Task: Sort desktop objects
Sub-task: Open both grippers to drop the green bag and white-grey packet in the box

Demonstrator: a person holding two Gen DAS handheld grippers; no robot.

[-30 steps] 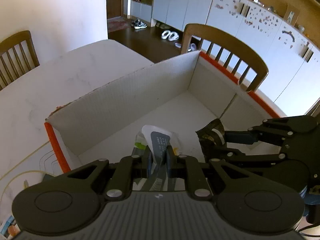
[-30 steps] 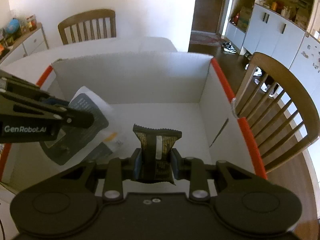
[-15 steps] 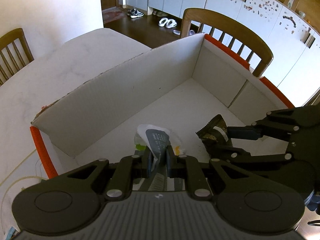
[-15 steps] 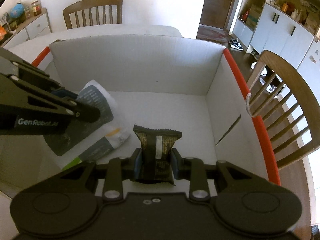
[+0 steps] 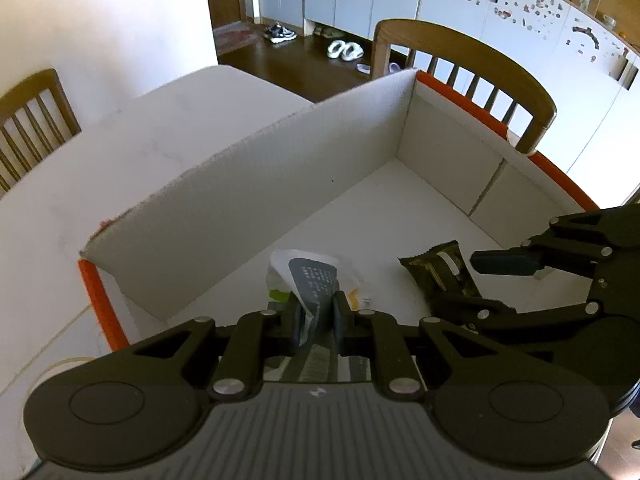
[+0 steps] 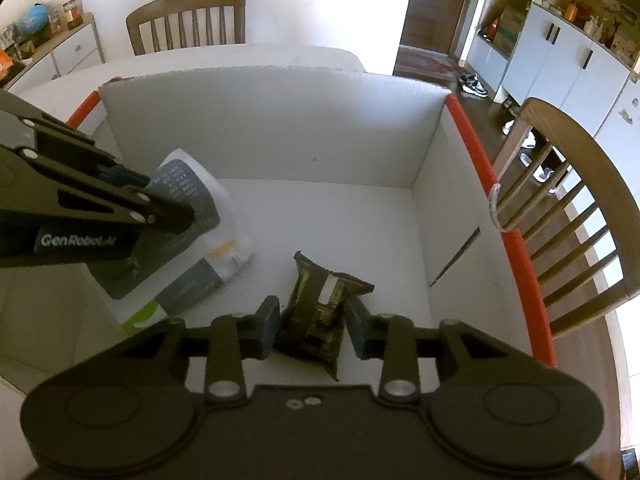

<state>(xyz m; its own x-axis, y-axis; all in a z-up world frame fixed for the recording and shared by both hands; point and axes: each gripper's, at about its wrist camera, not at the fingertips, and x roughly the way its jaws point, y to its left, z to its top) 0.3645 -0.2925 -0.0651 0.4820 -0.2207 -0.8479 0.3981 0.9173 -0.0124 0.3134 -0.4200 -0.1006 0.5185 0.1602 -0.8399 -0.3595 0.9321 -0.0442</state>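
Note:
A white cardboard box [image 6: 280, 128] with orange rims stands open on the white table. Inside it, my left gripper [image 5: 318, 308] is shut on a white and grey pouch [image 5: 312, 276], whose lower end rests on the box floor [image 6: 224, 216]. A dark snack pack [image 6: 320, 292] lies tilted on the box floor between the fingers of my right gripper [image 6: 312, 312]. Those jaws are opening and a gap shows on each side of the pack. In the left wrist view the right gripper [image 5: 456, 280] reaches in from the right over the snack pack [image 5: 440, 272].
Wooden chairs stand beyond the box's right wall [image 6: 568, 208] and at the table's far side [image 6: 188, 20]. The white table [image 5: 140, 148] stretches left of the box [image 5: 240, 208]. White cabinets and shoes on a dark floor lie beyond.
The right jaws have spread off the dark snack pack, which now leans on the box floor. The left gripper still pinches the pouch, low in the box.

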